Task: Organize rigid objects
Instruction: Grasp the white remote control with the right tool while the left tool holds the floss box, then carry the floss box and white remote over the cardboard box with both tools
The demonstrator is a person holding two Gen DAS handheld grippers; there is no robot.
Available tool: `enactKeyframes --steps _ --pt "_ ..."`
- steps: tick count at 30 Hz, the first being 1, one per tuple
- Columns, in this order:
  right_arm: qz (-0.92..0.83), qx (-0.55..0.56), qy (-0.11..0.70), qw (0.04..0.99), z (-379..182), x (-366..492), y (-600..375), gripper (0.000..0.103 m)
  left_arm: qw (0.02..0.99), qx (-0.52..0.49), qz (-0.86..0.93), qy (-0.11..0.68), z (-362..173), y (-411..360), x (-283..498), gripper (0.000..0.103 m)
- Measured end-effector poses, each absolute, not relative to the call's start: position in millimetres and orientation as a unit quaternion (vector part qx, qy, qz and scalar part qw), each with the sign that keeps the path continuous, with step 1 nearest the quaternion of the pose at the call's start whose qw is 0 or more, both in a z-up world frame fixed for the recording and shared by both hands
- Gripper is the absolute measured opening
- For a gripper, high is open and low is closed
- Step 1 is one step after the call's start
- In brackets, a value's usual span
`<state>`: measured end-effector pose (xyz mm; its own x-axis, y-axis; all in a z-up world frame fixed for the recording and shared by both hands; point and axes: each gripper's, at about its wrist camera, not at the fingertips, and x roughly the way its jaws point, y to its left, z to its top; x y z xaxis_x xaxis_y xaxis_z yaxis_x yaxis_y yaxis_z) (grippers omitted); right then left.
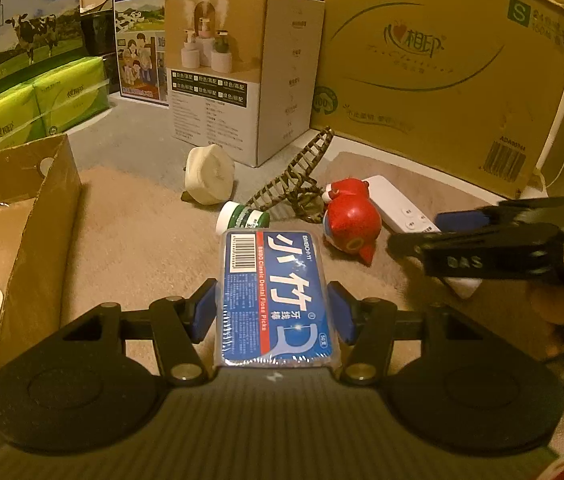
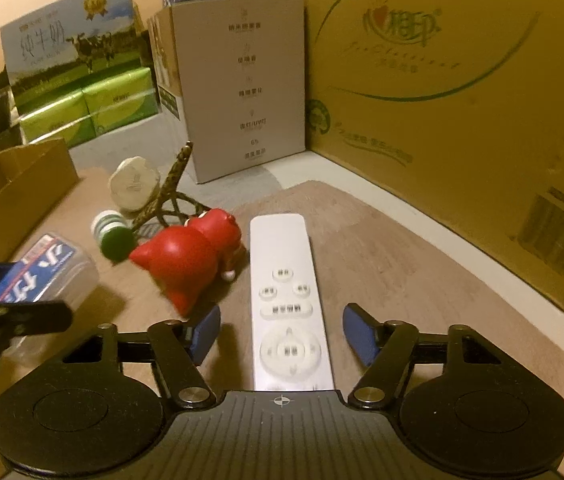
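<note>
1. While the left wrist view shows the floss box between the blue pads of the left gripper, both pads touching its long sides, we judge it gripped. We keep it level and carry it toward the cardboard box at left.
2. From the right wrist view, the right gripper stands open, its pads clear of the remote control, which lies flat on the mat between them. We centre over the remote, avoid the red figurine just beside it, then close across its narrow width.
</note>
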<state>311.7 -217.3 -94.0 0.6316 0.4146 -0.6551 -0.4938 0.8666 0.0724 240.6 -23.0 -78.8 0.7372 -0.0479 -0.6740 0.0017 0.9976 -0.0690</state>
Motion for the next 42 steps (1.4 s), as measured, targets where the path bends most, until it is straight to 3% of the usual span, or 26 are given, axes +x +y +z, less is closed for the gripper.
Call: enactKeyframes --steps 10,42 --pt "0.249 -0.078 0.333 0.906 -98 327 -201 0.040 0.933 -0.040 -0.017 0.358 -80 -19 240 0.055" --pt "0.183 0.029 0.350 0.918 -45 130 -212 0.039 0.932 -0.039 -0.032 0.360 -37 -20 105 0.055"
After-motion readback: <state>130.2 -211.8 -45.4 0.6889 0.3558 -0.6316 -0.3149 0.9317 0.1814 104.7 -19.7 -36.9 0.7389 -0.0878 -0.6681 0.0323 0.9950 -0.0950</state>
